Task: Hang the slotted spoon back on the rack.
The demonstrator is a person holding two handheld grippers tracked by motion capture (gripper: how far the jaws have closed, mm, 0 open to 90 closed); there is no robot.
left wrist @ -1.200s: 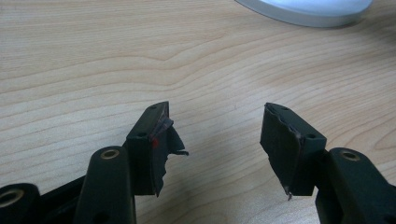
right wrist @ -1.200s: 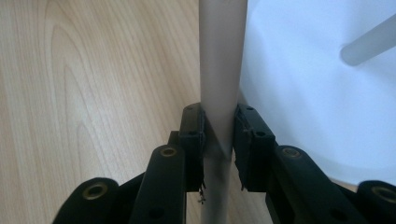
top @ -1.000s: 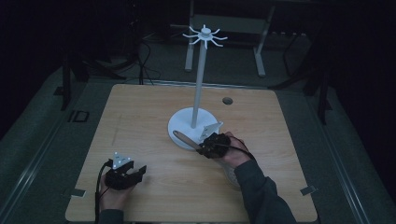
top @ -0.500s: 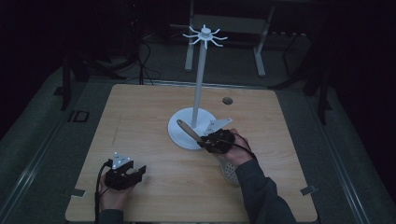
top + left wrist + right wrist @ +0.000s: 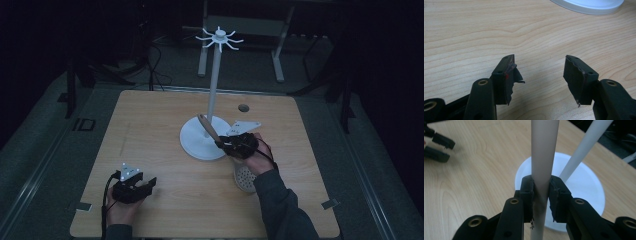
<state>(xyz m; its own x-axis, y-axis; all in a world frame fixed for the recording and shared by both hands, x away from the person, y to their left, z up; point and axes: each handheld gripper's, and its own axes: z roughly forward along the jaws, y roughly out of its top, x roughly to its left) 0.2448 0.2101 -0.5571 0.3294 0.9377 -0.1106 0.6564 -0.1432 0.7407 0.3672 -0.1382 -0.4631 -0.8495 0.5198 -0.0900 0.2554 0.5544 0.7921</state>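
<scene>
Evidently the right gripper [image 5: 221, 144] has come up off the light wooden tabletop [image 5: 150, 125] over the last second, bringing the utensil with it: a skimmer with a pale wooden handle [image 5: 207, 129] and a round perforated head [image 5: 245, 178]. A second ago the handle lay low beside the white round base [image 5: 192, 142] of the tall white hanging stand. Now its free end points up and to the left across that base, close to the stand's slim white pole [image 5: 213, 85], and the perforated head hangs into sight below the person's right hand [image 5: 257, 155]. This looks like the lift that comes before hanging the skimmer on the ring of white hooks [image 5: 219, 37] at the top of the pole (a long way above the handle yet), so the raise seems to have only begun.

In the right gripper view the jaws are clamped on the handle [image 5: 544, 150] from both sides, the pads pressed flat to it, with the pole [image 5: 584, 147] slanting behind. The right hand is over the table just right of the base, forearm coming in from the lower edge.

The left gripper [image 5: 148, 183] has not stirred; it sits at the near left of the table, jaws apart with nothing between them [image 5: 539, 72], bare wood showing in the gap
</scene>
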